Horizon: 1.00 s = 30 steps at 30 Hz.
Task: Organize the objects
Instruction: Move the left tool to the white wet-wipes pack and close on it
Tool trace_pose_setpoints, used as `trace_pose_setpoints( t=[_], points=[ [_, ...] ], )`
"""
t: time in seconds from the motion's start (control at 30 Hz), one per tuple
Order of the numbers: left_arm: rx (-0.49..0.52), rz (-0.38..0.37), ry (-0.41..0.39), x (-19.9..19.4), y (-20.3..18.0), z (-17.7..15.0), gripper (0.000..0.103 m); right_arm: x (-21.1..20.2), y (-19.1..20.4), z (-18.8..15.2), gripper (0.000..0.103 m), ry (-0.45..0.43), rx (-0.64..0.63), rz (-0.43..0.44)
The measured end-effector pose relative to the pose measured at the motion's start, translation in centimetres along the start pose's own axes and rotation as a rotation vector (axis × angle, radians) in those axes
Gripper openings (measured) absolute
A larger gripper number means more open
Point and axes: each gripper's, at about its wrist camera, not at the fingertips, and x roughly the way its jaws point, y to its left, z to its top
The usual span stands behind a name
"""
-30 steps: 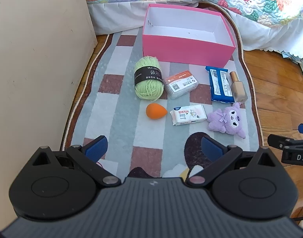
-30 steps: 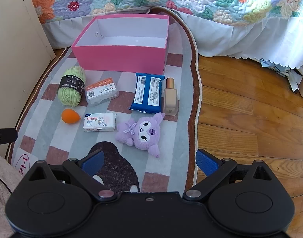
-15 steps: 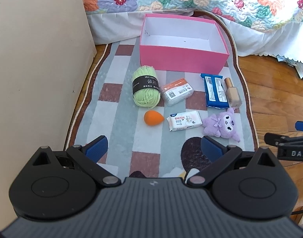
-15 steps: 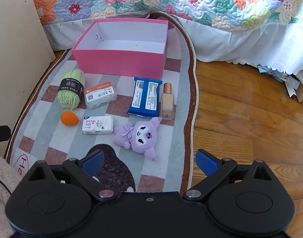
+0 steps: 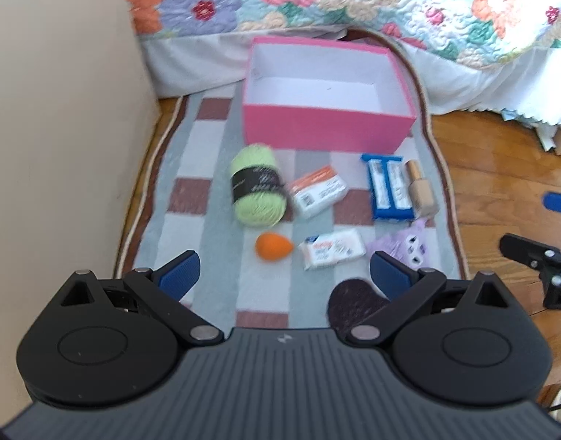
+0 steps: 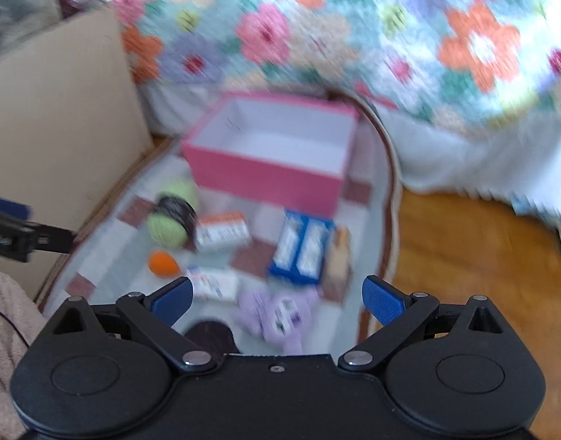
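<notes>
An empty pink box point(image 5: 328, 124) stands on a checked rug point(image 5: 214, 256) by the bed. In front of it lie a green yarn ball point(image 5: 256, 190), an orange-white carton point(image 5: 317, 190), a blue packet point(image 5: 388, 190), a foundation bottle point(image 5: 420, 190), an orange sponge point(image 5: 273, 245), a white tissue pack point(image 5: 332, 249) and a purple plush point(image 5: 405, 245). My left gripper point(image 5: 284, 275) is open and empty, held above the rug's near end. My right gripper point(image 6: 277, 297) is open and empty, above the plush point(image 6: 277, 315); its view is blurred. The box also shows there point(image 6: 273, 157).
A beige panel point(image 5: 60, 128) stands along the rug's left side. A bed with a floral quilt point(image 5: 354, 3) lies behind the box. Wooden floor point(image 5: 500, 168) runs to the right of the rug. The right gripper's finger point(image 5: 537, 256) shows at the right edge.
Both grippers have pulled back and risen, so the objects look smaller and lower in view. The right wrist view has tilted up toward the bed and blurred. Jaws stayed open.
</notes>
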Motion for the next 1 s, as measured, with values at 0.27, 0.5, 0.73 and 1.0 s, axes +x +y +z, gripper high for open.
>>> trace_pose_setpoints(
  t=[0.27, 0.5, 0.73, 1.0],
  points=[
    [-0.016, -0.013, -0.018, 5.4, -0.6, 3.8, 0.100, 3.4, -0.1, 2.1, 0.101, -0.212, -0.057, 0.042],
    [-0.074, -0.111, 0.020, 11.2, -0.5, 3.7, 0.100, 9.2, 0.7, 1.3, 0.100, -0.133, -0.083, 0.150],
    [-0.103, -0.209, 0.086, 15.2, 0.0, 0.1, 0.100, 14.2, 3.0, -2.8, 0.100, -0.017, -0.137, 0.208],
    [-0.136, -0.271, 0.173, 19.3, 0.0, -2.0, 0.093, 18.9, 5.1, -5.8, 0.100, 0.065, -0.172, 0.249]
  ],
)
